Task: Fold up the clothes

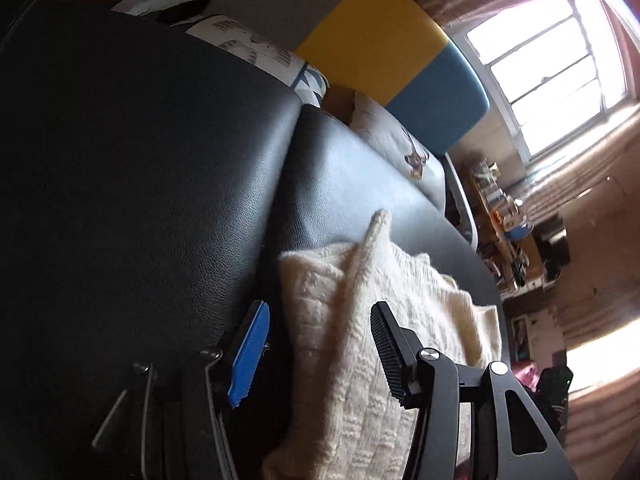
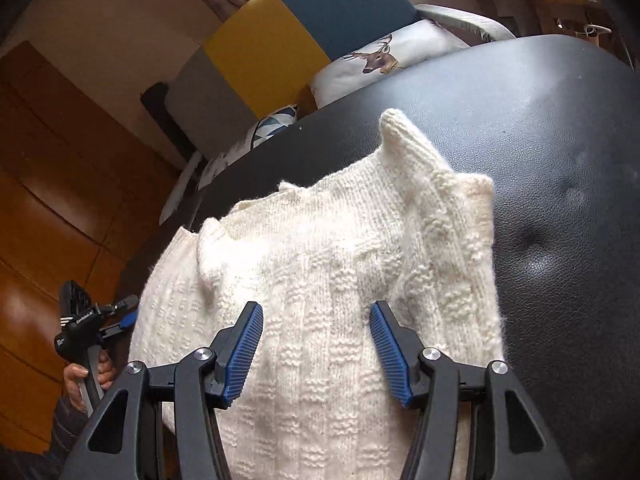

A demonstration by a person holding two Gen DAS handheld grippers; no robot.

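Already we have the cream knitted sweater (image 2: 320, 272) gathered into a compact bundle on the black leather seat (image 2: 560, 160), lying near its front edge, with one sleeve end poking up toward the back edge. Our right gripper (image 2: 316, 354) hangs over the knit with its jaws parted and nothing clamped. Our left gripper (image 1: 320, 354) is likewise released, with the fabric beneath the gap and the pads off it. We judge the main folds done; what remains is tucking that stray sleeve and squaring the bundle.
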